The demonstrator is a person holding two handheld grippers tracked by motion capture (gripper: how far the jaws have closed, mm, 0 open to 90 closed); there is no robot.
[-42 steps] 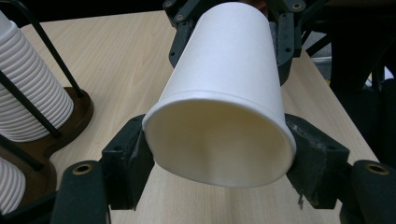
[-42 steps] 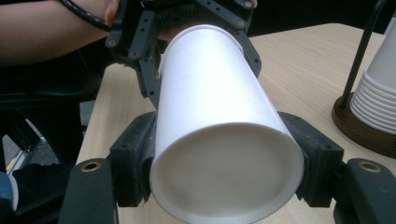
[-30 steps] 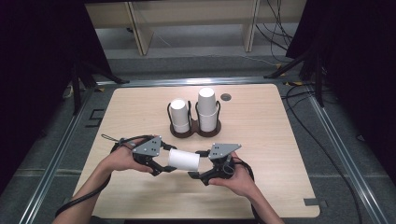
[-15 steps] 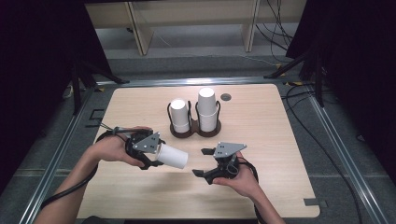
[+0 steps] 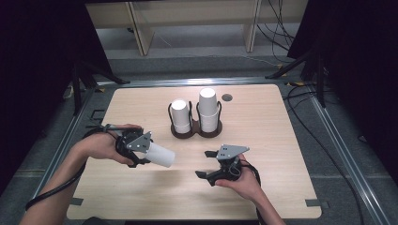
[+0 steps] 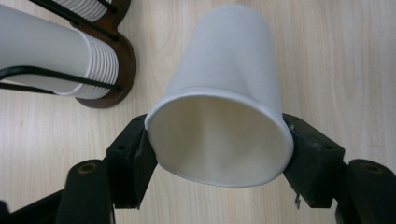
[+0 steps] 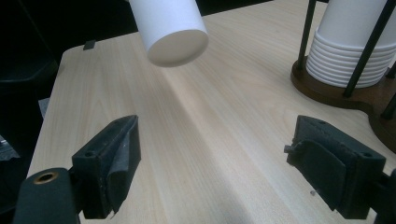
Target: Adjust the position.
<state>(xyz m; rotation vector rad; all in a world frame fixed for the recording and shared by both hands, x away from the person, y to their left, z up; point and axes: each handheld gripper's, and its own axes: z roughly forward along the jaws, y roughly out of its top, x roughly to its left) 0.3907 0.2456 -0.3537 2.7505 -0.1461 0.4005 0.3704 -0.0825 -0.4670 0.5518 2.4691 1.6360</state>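
Left gripper [image 5: 149,151], near the table's left side, is clenched on a single white paper cup [image 5: 159,154]; in the left gripper view its black pads squeeze the rim from both sides, enough to press the mouth into an oval. Its jaws have just been closing a little further on that cup. Across the wooden table [image 5: 281,140] the cup's long axis runs roughly level, mouth in the jaws on the left, closed bottom pointing right and slightly toward the near edge. It is carried clear of the tabletop.

Right gripper [image 5: 206,174], near the front edge and right of centre, stands released, jaws wide with nothing between them and only bare wood beneath, as the right gripper view shows. From there the cup's closed bottom [image 7: 177,46] hangs up and to the left, facing the gripper but well apart from it.

Far of both hands, mid-table, the dark two-ring cup holder [image 5: 195,131] carries two stacks of inverted cups [image 5: 209,108], the right stack taller than the left [image 5: 180,115].

So the held cup lies to the holder's near left, axis level, while the stacks stand upright. My judgement: to go onto a stack it would need tipping bottom-up, and the left hand is both the one holding it and the nearer to the shorter stack.
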